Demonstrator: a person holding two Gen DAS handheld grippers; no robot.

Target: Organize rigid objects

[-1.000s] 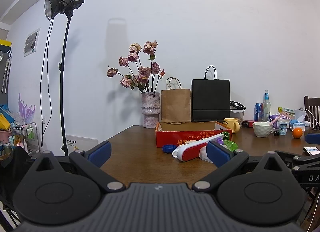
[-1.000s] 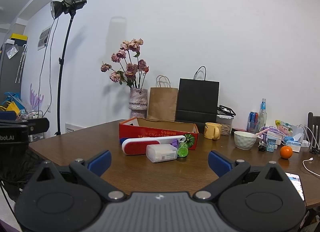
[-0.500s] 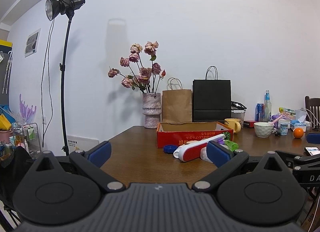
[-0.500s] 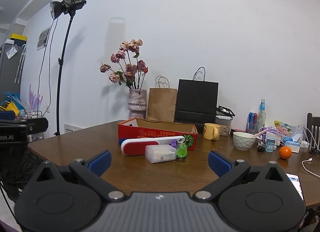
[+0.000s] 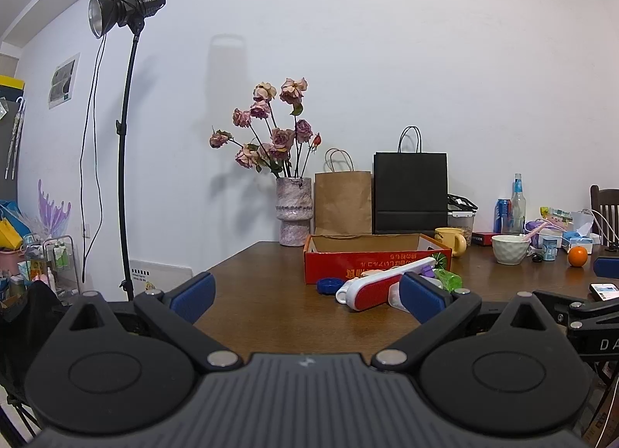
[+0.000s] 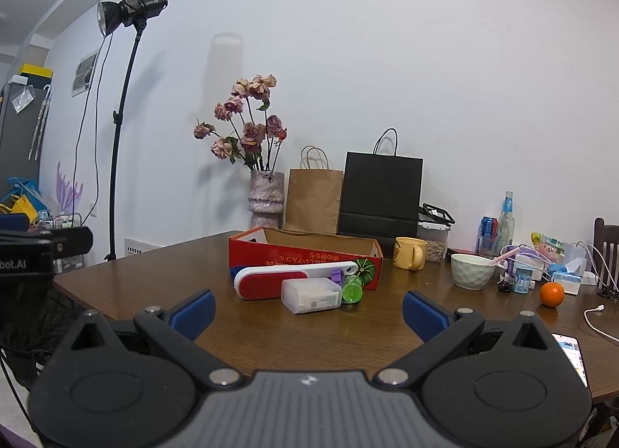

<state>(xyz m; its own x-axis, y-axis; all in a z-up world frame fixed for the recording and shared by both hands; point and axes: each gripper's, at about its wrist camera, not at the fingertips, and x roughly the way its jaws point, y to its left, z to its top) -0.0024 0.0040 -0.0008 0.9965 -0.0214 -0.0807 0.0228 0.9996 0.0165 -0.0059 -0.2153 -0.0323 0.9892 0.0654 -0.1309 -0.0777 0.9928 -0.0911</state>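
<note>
A shallow red cardboard box stands open on the brown table. In front of it lie a red and white lint brush, a translucent white plastic case, a small green bottle and a blue cap. My right gripper is open and empty, hovering short of the case. Further left, near the table's edge, my left gripper is open and empty too; its right finger hides part of the case.
Behind the box stand a vase of dried roses, a brown paper bag and a black bag. To the right are a yellow mug, a white bowl, an orange, bottles and a phone. A light stand rises at left.
Both views have shifted very slightly; the objects on the table have stayed where they were and both grippers remain open.
</note>
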